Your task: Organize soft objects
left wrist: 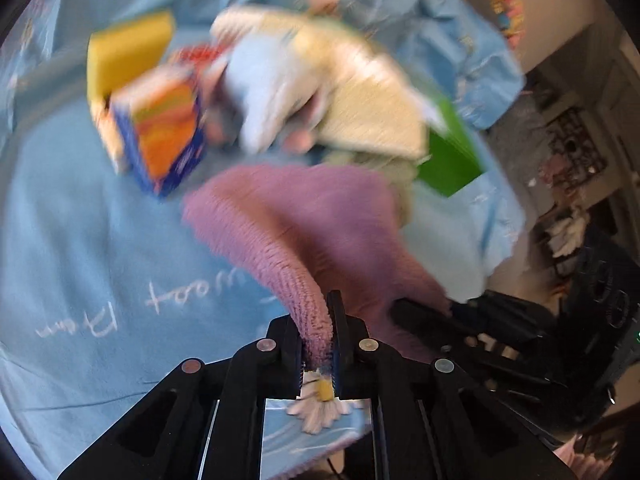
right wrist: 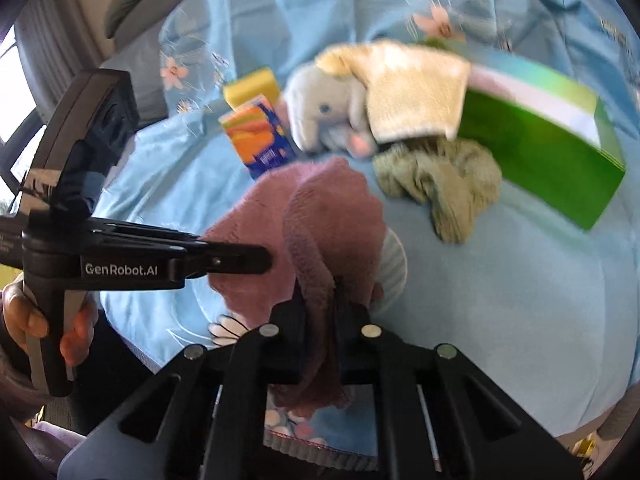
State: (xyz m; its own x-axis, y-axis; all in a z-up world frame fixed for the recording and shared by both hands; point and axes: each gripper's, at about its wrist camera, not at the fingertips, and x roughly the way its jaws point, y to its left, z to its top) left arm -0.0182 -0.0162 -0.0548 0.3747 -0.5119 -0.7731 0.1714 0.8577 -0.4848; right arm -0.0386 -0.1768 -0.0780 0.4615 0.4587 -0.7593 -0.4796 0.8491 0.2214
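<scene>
A purple towel (left wrist: 304, 224) is stretched between both grippers above the blue cloth. My left gripper (left wrist: 318, 320) is shut on one edge of it. My right gripper (right wrist: 320, 300) is shut on another edge of the purple towel (right wrist: 320, 216). The left gripper also shows from the side in the right wrist view (right wrist: 256, 258), its tips against the towel. Behind lie a blue plush elephant (right wrist: 320, 116), a cream towel (right wrist: 416, 88) draped over it, and an olive green cloth (right wrist: 444, 184).
A yellow sponge (right wrist: 252, 86), an orange and blue tissue pack (right wrist: 260, 140) and a green box (right wrist: 544, 152) lie on the blue flowered cloth (right wrist: 500, 300). The same pile shows in the left wrist view, blurred. Room furniture lies off the cloth's right edge (left wrist: 572, 152).
</scene>
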